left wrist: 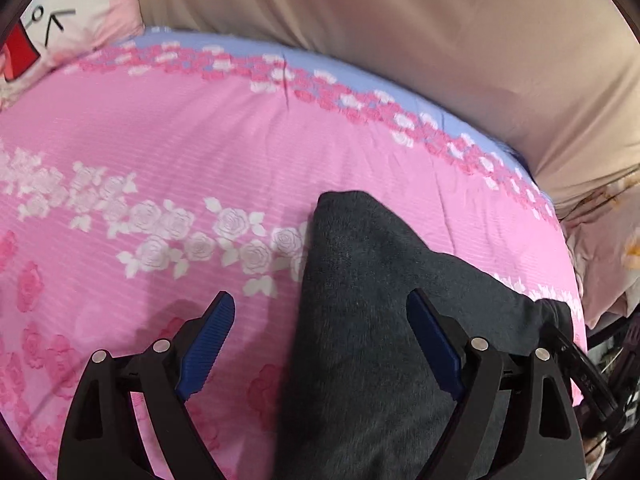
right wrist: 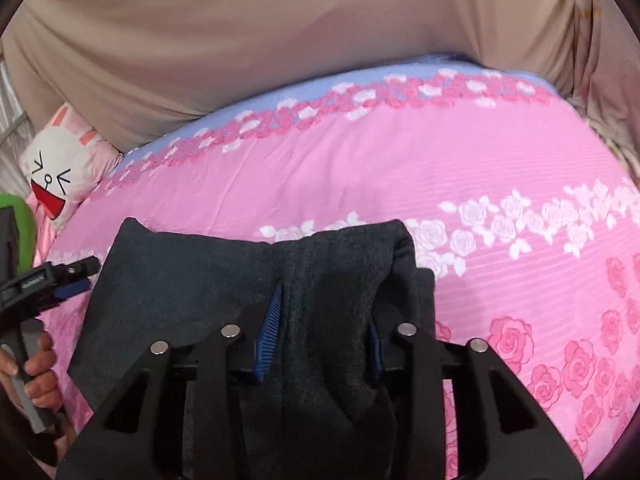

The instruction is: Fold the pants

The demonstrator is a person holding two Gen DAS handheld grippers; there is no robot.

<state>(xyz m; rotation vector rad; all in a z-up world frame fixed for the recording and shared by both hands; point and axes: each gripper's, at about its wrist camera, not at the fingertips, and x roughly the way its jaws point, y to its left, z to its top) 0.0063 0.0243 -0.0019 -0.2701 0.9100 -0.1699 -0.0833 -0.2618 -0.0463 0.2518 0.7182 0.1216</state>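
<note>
Left wrist view: the left gripper (left wrist: 320,344) is closest, its blue fingers (left wrist: 208,344) spread wide and holding nothing. The dark gray pants (left wrist: 360,300) lie on the pink rose bed sheet (left wrist: 160,128), reaching from between the fingers away from the camera.

Right wrist view: the right gripper (right wrist: 324,332) pinches a thick fold of the pants (right wrist: 180,280). The left gripper (right wrist: 60,280) waits just beside their left edge.

You face a bed with a pink rose-print sheet (right wrist: 360,160); a beige drape (right wrist: 240,40) hangs behind, a cartoon-face pillow (right wrist: 60,176) far left.
</note>
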